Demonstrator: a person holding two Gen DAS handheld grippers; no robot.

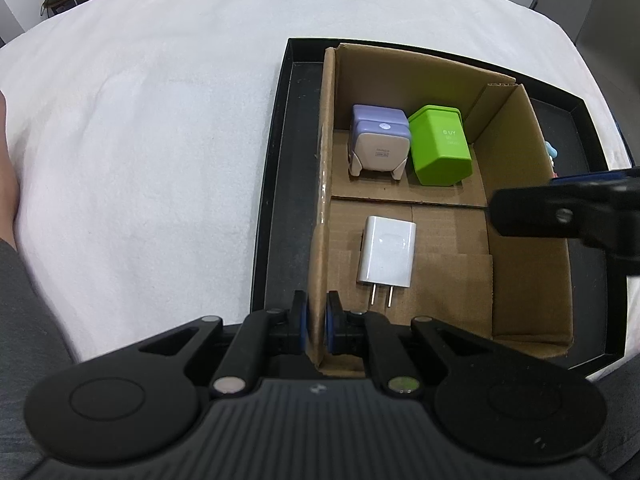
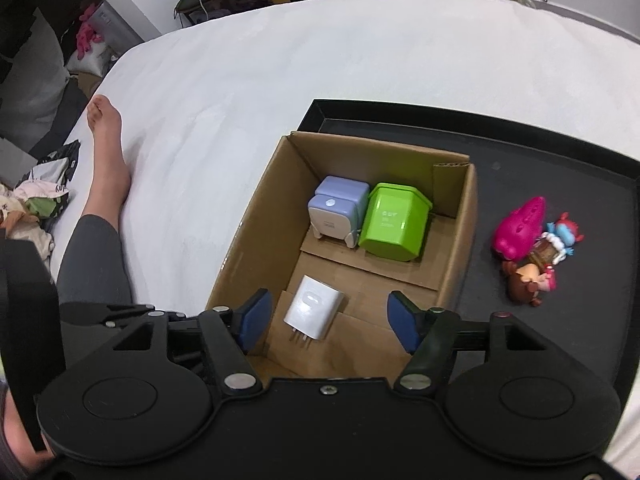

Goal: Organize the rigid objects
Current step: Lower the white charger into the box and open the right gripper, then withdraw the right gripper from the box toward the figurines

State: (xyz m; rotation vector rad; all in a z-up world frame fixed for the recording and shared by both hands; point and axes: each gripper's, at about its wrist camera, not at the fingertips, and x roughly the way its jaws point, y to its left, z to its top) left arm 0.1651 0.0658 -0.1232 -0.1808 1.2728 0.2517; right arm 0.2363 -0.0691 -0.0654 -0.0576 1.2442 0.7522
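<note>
The cardboard box (image 1: 520,208) is steadied by the left tool (image 1: 316,330), clenched on its near-left wall. The white charger (image 2: 314,307) lies released inside, beneath the spread right tool (image 2: 330,322). Toys (image 2: 532,248) wait on the tray (image 2: 560,184) at right.

The right hand-held gripper (image 2: 327,320) is held open over a cardboard box (image 2: 248,236). A white charger (image 2: 314,307) is seen lying between its blue pads (image 2: 254,318), untouched. Purple (image 2: 338,210) and green (image 2: 394,222) chargers are set side by side behind.
</note>
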